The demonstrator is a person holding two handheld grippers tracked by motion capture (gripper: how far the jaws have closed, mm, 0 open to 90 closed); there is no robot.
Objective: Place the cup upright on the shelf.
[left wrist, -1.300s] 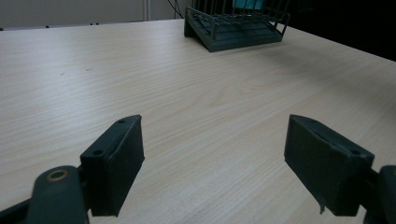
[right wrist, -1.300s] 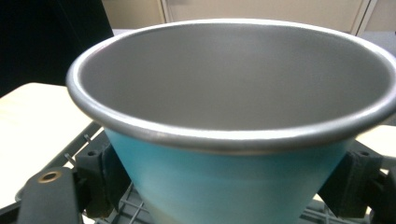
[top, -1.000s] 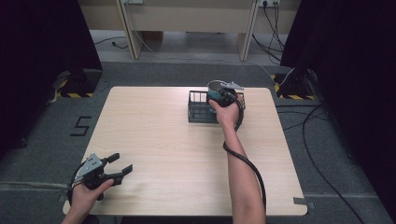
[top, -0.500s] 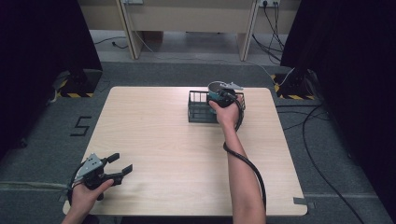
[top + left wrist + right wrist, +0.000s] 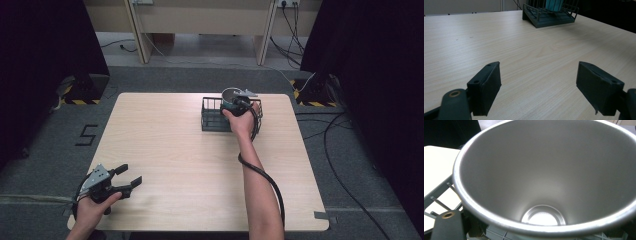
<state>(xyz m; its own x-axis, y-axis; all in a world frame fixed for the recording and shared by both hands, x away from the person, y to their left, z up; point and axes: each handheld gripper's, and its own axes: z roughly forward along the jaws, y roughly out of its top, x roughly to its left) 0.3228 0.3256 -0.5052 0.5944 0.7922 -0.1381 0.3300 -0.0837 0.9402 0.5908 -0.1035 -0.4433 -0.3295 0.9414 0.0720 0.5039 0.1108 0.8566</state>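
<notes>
The right gripper (image 5: 235,104) holds a steel cup (image 5: 549,182) over the wire rack (image 5: 212,120), its fingers apparently clamping the rim; setting it down remains. The left gripper (image 5: 122,182) rests open on the tabletop (image 5: 175,160).

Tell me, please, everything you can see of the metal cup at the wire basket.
The metal cup looks like brushed steel: plain grey inside, a rolled rim, walls narrowing to a round ringed bottom, and empty. In the high view it sits at the far right of the table, over the dark wire basket, where the right tongs are. Whether they clamp it, I cannot tell.
</notes>
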